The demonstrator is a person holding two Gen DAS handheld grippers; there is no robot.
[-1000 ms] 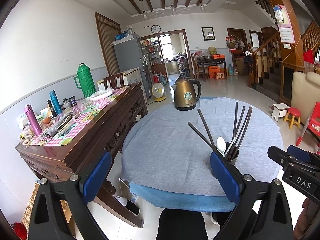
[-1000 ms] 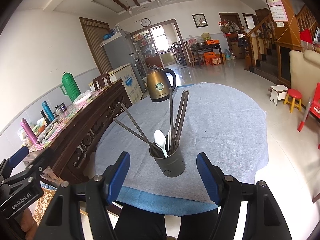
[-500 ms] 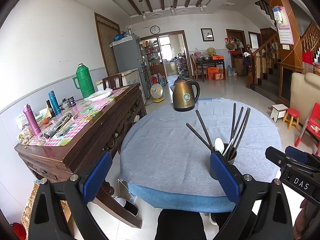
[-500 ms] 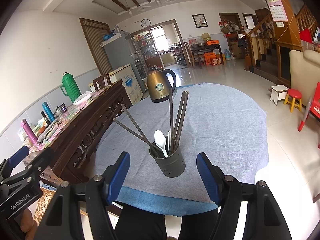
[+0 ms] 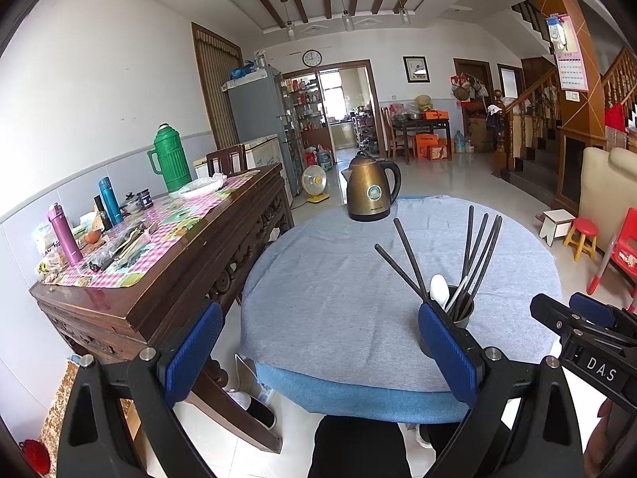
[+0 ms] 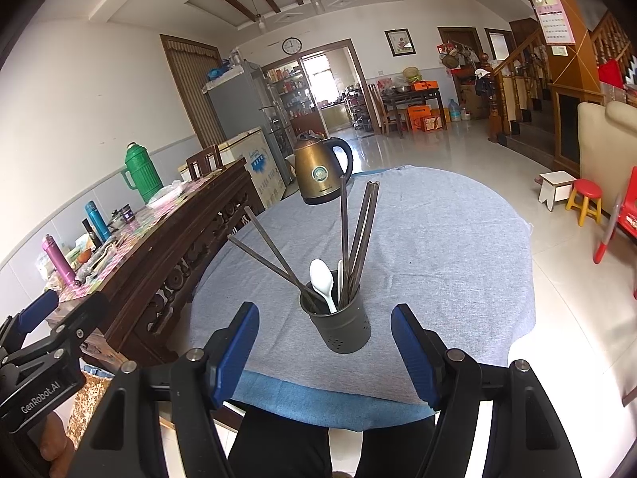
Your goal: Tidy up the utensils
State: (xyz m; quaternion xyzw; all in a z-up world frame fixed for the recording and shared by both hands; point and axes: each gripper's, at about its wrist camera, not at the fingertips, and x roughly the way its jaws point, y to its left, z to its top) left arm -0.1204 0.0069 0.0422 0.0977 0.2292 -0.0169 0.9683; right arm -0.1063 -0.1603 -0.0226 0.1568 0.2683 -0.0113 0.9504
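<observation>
A dark grey perforated utensil holder [image 6: 345, 326] stands near the front edge of the round table [image 6: 438, 247] covered in grey-blue cloth. It holds several dark chopsticks [image 6: 360, 235] and a white spoon [image 6: 323, 281]. My right gripper [image 6: 324, 344] is open and empty, held back just short of the holder. My left gripper [image 5: 318, 354] is open and empty at the table's front left edge; the holder [image 5: 464, 316] sits behind its right finger [image 5: 446, 350]. The right gripper also shows in the left wrist view [image 5: 581, 330].
A bronze electric kettle [image 6: 320, 171] stands at the table's far side. A dark wooden sideboard [image 5: 159, 271] with bottles, a green thermos [image 5: 169, 165] and a checked cloth stands left of the table. Stools and a sofa stand to the right.
Both grippers stay open and nearly still. The left wrist view has shifted very slightly; the holder and utensils have not moved.
</observation>
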